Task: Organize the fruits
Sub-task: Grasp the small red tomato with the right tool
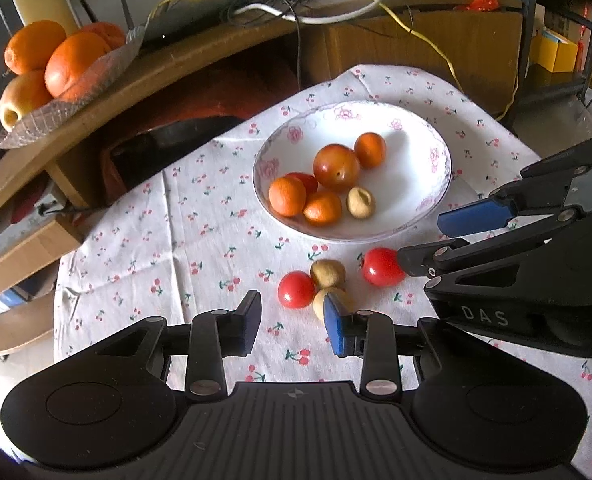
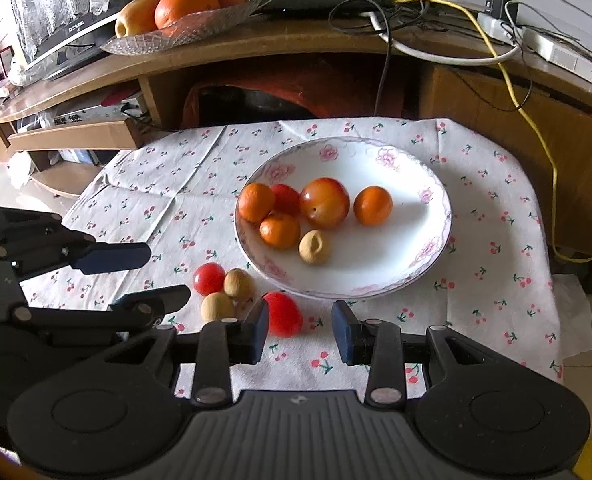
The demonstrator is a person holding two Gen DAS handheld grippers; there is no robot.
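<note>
A white bowl (image 1: 428, 200) (image 2: 424, 268) with a pink flower rim holds three small oranges, a big red-orange fruit (image 1: 336, 167), a red tomato and a tan fruit (image 2: 314, 247). On the cloth in front of it lie a red tomato (image 1: 296, 290) (image 2: 208, 278), two tan fruits (image 1: 328, 273) (image 2: 217, 307) and another red tomato (image 1: 382, 267) (image 2: 283, 314). My left gripper (image 1: 293, 318) (image 2: 157, 276) is open just short of the first tomato. My right gripper (image 2: 300, 325) (image 1: 424, 240) is open, its left finger beside the second tomato. Neither holds anything.
A cherry-print cloth (image 1: 199, 240) covers the small table. Behind it a wooden desk (image 2: 296, 44) carries a glass dish of large oranges and an apple (image 1: 55, 64) (image 2: 175, 0), plus tangled cables and a power strip (image 2: 552, 48). A dark chair (image 1: 167, 144) stands under the desk.
</note>
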